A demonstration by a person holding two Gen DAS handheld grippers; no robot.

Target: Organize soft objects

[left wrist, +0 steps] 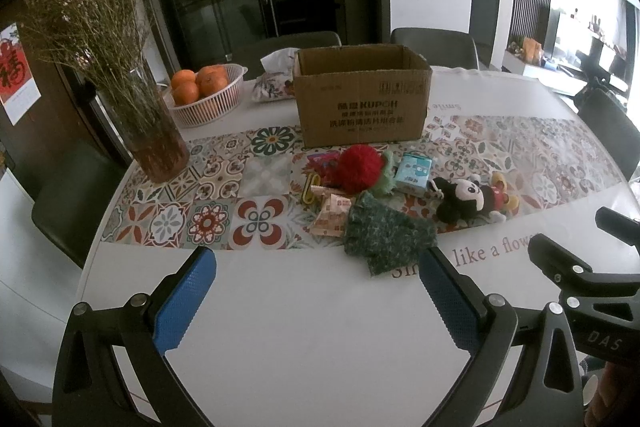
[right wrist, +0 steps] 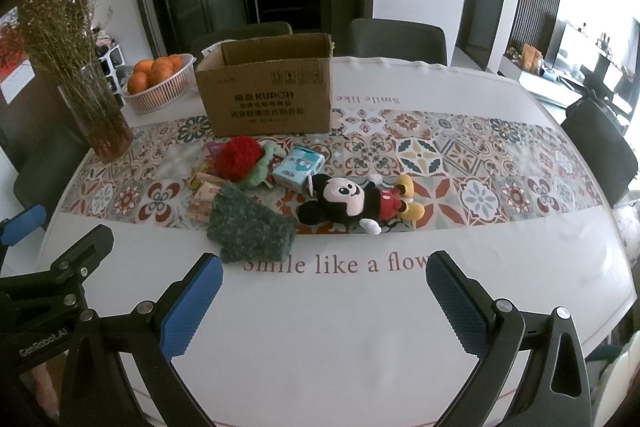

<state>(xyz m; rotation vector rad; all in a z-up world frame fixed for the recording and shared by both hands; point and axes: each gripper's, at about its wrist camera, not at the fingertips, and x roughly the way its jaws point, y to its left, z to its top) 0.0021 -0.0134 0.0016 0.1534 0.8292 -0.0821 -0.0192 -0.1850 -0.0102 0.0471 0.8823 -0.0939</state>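
A Mickey Mouse plush (left wrist: 474, 198) (right wrist: 356, 201) lies on its back on the tiled runner. A green knitted cloth (left wrist: 386, 233) (right wrist: 250, 223) lies to its left, nearer me. A red pom-pom (left wrist: 356, 169) (right wrist: 239, 154) on a pale green knit, a blue tissue pack (left wrist: 414, 173) (right wrist: 299, 167) and several snack packets (left wrist: 332, 213) (right wrist: 204, 201) sit in front of an open cardboard box (left wrist: 362, 99) (right wrist: 268, 91). My left gripper (left wrist: 318, 291) is open and empty over the white table front. My right gripper (right wrist: 324, 291) is open and empty beside it.
A glass vase of dried flowers (left wrist: 152, 131) (right wrist: 100, 119) stands at the left. A white basket of oranges (left wrist: 208, 95) (right wrist: 158, 79) and a floral tissue pouch (left wrist: 274, 85) sit at the back left. Dark chairs (left wrist: 434, 47) (right wrist: 398, 41) surround the table.
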